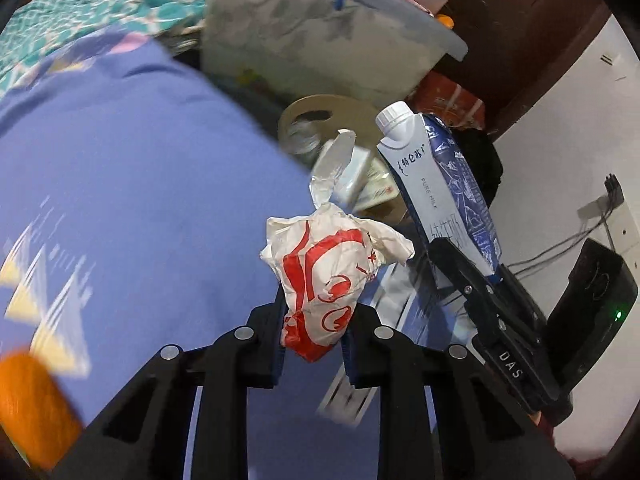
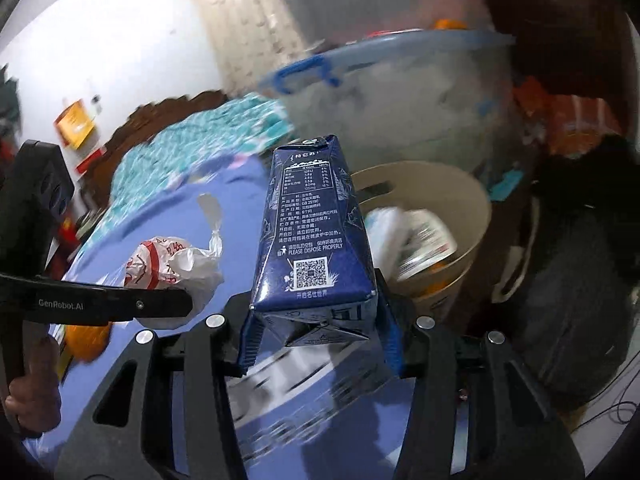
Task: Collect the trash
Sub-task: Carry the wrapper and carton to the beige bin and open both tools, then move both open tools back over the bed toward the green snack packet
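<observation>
1. Left tongs (image 1: 314, 332) closed tight on a crumpled wrapper (image 1: 324, 280), white paper w/ red print; the wrapper sticks up from between the pads, twisted white tail on top.
2. Right tongs (image 2: 316, 336) clamped on a milk carton (image 2: 312, 236), dark blue, pads pressing its lower sides; the carton's bottom faces the camera, its top points away.
3. From the left-hand camera the carton shows upright, white cap on top, leaning a bit, just right of the wrapper; the two don't touch.
4. Both items are held up in the air over a blue cloth (image 1: 140, 180) w/ pale triangle print.
5. Beige bin (image 2: 472, 216) sits past the carton & to its right, open top, w/ paper & packaging already inside.
6. Behind the bin: big clear plastic tub (image 2: 400, 92) w/ blue handle.
7. Teal patterned bedding (image 1: 80, 12) lies beyond the blue cloth.
8. Background blurry; an orange thing (image 1: 32, 404) low at left, can't tell what it is.
9. Black box (image 1: 592, 300) w/ green light stands at right by the white wall, cables beside it.
</observation>
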The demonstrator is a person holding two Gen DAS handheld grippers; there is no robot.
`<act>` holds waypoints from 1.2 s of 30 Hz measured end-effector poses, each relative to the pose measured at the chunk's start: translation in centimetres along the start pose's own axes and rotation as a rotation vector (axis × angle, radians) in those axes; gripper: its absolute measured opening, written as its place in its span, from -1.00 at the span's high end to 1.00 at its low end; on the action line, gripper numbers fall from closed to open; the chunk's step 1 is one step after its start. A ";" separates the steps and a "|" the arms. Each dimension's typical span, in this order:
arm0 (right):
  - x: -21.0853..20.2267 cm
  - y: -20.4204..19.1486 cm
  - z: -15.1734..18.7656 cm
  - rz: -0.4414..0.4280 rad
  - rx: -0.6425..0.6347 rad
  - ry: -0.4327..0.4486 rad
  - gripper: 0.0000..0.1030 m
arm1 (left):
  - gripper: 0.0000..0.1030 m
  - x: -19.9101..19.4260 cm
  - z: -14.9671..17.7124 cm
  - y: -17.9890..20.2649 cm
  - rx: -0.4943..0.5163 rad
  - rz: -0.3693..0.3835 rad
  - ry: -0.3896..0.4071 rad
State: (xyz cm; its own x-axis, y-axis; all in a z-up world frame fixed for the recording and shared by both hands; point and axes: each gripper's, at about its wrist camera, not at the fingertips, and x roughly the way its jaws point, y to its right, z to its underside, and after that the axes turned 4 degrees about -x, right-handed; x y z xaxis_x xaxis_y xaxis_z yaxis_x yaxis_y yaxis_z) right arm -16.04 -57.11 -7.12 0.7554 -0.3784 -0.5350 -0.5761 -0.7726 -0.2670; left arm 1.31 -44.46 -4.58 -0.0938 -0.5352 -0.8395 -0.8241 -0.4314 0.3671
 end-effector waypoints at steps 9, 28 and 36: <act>4.8 6.8 -4.2 0.076 0.115 -0.074 0.01 | 0.58 7.5 -8.0 3.7 0.032 -0.042 -0.040; 0.6 3.8 -0.5 0.092 0.253 0.013 -0.38 | -0.28 1.3 -1.4 0.4 0.061 -0.205 0.112; -1.1 -0.4 2.5 0.033 0.317 -0.035 -0.43 | -0.28 -3.6 4.5 -3.2 0.030 -0.296 0.166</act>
State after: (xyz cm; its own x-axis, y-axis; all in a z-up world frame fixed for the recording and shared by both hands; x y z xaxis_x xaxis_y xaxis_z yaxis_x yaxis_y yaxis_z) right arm -17.38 -55.09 -8.39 0.7267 -0.3785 -0.5733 -0.6728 -0.5606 -0.4828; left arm 1.73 -37.89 -4.51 0.2423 -0.5020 -0.8302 -0.8184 -0.5653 0.1030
